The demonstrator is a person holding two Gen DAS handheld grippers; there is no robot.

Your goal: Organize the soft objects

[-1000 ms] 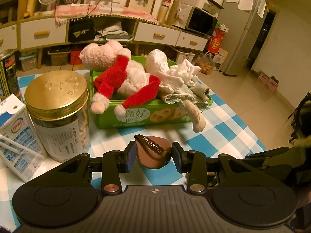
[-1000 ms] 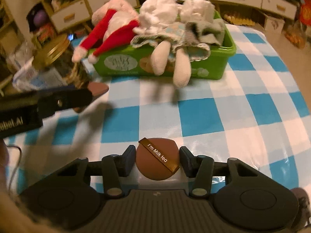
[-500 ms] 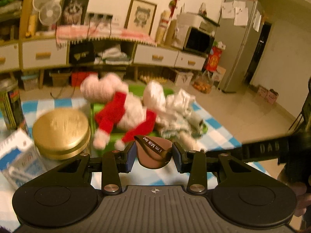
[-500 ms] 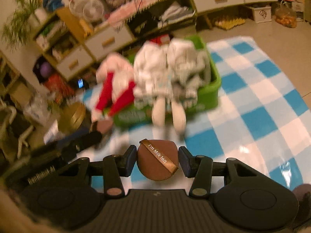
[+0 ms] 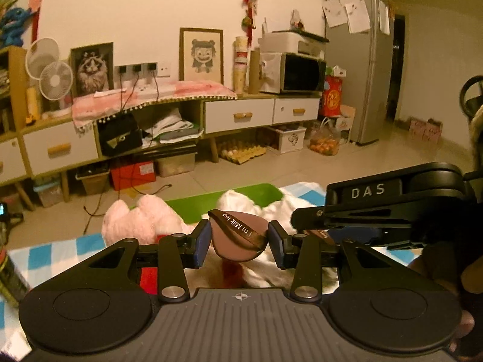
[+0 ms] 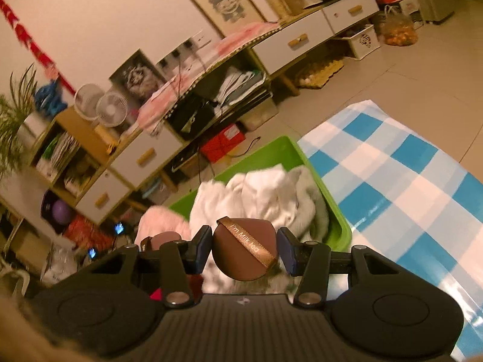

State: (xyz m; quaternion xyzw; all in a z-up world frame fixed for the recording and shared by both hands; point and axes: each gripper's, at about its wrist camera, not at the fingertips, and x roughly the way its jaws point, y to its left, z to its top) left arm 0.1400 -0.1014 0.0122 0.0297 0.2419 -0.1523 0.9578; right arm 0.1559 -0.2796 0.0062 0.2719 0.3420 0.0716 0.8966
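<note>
My left gripper (image 5: 238,242) is shut on a brown powder puff (image 5: 234,247) with a ribbon band, held above the green bin (image 5: 217,200). My right gripper (image 6: 244,252) is shut on a second brown powder puff (image 6: 238,256), also above the green bin (image 6: 335,220). The bin holds a pink plush toy (image 5: 142,221) in red clothes and white cloths (image 6: 256,193). The right gripper's body (image 5: 392,208) shows at the right of the left wrist view. The left gripper's puff (image 6: 164,238) shows at the left of the right wrist view.
The bin stands on a blue and white checked tablecloth (image 6: 392,181). A can (image 5: 9,274) stands at the table's left edge. Beyond the table are a low cabinet (image 5: 241,117), floor boxes and a fridge (image 5: 359,60).
Both grippers have risen and moved forward over the green bin, each still holding its puff. The jar and milk carton have dropped out of view.
</note>
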